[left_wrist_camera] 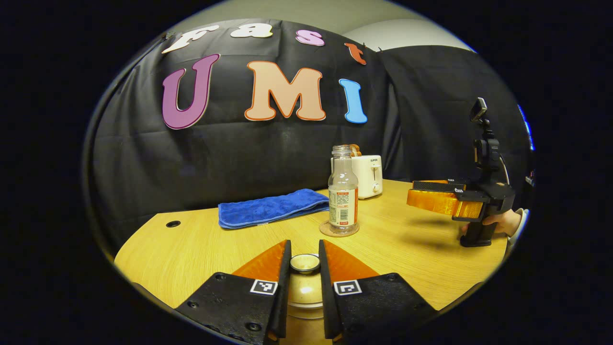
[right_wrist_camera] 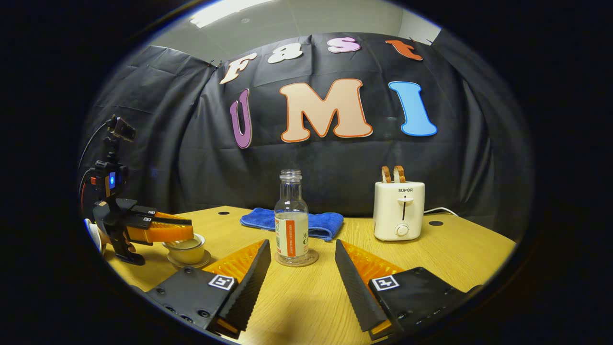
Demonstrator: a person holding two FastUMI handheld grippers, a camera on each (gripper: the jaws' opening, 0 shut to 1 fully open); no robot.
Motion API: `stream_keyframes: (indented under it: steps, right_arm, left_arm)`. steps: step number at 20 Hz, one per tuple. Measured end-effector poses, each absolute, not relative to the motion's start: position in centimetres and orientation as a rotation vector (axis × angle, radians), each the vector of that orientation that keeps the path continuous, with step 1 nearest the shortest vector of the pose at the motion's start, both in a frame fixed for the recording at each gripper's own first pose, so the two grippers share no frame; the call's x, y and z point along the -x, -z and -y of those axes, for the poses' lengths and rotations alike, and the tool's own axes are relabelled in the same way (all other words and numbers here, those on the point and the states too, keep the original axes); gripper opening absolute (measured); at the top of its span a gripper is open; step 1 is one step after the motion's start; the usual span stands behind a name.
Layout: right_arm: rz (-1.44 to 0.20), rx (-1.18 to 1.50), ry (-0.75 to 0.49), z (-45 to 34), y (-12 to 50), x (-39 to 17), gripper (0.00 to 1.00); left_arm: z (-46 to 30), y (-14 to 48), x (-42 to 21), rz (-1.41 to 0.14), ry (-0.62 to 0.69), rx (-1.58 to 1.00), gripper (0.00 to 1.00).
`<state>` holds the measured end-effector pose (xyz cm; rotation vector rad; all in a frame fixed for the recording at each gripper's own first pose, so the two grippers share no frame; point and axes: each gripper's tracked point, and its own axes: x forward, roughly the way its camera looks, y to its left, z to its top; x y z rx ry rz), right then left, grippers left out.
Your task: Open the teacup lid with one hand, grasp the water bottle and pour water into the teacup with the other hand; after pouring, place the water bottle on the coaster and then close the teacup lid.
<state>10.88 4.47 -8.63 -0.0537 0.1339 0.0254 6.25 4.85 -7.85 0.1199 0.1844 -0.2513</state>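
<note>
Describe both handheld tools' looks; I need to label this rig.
Each tool, the left tool and the right tool, has black bodies with square black-and-white markers. From across the table each shows a black pistol handle, a small camera on a mast, and a cable. A light sleeve cuff shows.

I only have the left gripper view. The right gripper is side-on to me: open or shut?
Observer: Open. The right gripper's fingers stand well apart, lined up on the water bottle.
Operator: What's under the teacup?
Observer: A saucer sits under the teacup. The left gripper is at the teacup lid.
Operator: Anything behind the toaster?
Observer: A white cable leads off from the right side of the toaster.
</note>
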Motion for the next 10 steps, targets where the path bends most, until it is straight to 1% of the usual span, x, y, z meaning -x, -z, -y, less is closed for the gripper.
stream_keyframes:
  steps: [1, 4, 7, 8, 9, 10]
  right_arm:
    - [-0.133, 0.054, -0.023, -4.45, 8.56, -10.77, 0.87]
    - [-0.132, 0.055, -0.015, -4.28, 8.6, -10.67, 0.87]
    - [-0.132, 0.056, -0.006, -4.11, 8.55, -10.62, 0.87]
    - [-0.132, 0.056, -0.003, -4.07, 8.53, -10.61, 0.87]
    - [-0.132, 0.057, -0.001, -4.03, 8.53, -10.64, 0.87]
    - [-0.132, 0.057, 0.002, -4.01, 8.5, -10.61, 0.87]
  left_arm:
    - [-4.76, 8.0, -6.24, -0.192, 0.252, -0.121, 0.28]
    - [-4.69, 8.06, -6.1, -0.197, 0.256, -0.127, 0.33]
    - [-4.97, 7.93, -6.03, -0.19, 0.245, -0.124, 0.4]
    - [-5.1, 7.79, -5.98, -0.182, 0.237, -0.122, 0.43]
    - [-5.26, 7.57, -5.88, -0.177, 0.227, -0.121, 0.51]
    - [-5.42, 7.43, -5.77, -0.172, 0.217, -0.122, 0.55]
